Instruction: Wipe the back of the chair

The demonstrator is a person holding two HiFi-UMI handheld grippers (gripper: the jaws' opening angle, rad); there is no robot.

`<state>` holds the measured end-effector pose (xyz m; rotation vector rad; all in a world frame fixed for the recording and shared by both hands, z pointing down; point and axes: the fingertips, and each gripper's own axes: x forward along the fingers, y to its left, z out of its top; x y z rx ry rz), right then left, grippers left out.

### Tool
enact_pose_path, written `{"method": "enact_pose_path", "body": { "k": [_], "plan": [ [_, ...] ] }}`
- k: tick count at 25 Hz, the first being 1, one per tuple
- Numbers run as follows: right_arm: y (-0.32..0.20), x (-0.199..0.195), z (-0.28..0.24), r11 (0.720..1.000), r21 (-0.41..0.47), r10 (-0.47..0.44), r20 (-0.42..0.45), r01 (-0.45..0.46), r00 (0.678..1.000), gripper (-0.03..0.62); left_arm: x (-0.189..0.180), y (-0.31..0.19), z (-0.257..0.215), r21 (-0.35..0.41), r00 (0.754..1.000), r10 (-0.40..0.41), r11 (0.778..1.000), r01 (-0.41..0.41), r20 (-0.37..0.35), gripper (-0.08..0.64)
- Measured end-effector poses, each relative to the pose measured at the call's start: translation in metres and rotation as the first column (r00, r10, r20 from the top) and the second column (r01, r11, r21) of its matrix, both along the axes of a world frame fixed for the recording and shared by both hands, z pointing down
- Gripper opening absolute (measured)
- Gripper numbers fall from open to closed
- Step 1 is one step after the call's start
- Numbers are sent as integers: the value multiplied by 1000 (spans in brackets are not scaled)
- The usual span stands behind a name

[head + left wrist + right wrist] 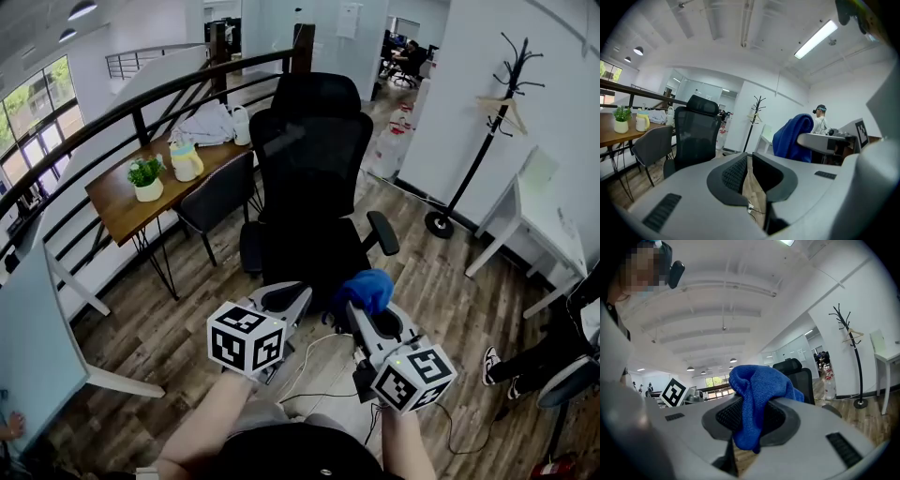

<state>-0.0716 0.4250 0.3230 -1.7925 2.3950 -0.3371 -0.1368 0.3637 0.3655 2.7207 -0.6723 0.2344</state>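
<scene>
The left hand-held gripper has its jaws just a little apart, with nothing in them. The black office chair stands right in front, and its back looks firm. The right hand-held gripper pinches the blue cloth, which looks soft, light and floppy, so I think a bunched-up hold works best.

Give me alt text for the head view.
Two handheld grippers point toward a black office chair on a wood floor; the right gripper clamps a blue cloth, the left gripper holds nothing.
</scene>
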Motion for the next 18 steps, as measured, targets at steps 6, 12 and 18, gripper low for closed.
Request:
{"method": "enact_pose_path", "body": {
  "k": [6,12,18],
  "plan": [
    [2,15,14,1000,-22,-15,10,15,1000,101,18,7,6,-19,1000,-5,1000,5,-10,44],
    [-3,26,33,998,-60,-13,43,16,999,102,29,6,13,-38,1000,2,999,-3,-21,44],
    [-48,42,38,998,-60,-13,60,17,998,103,38,-39,29,-71,1000,-3,997,2,-11,44]
  ]
}}
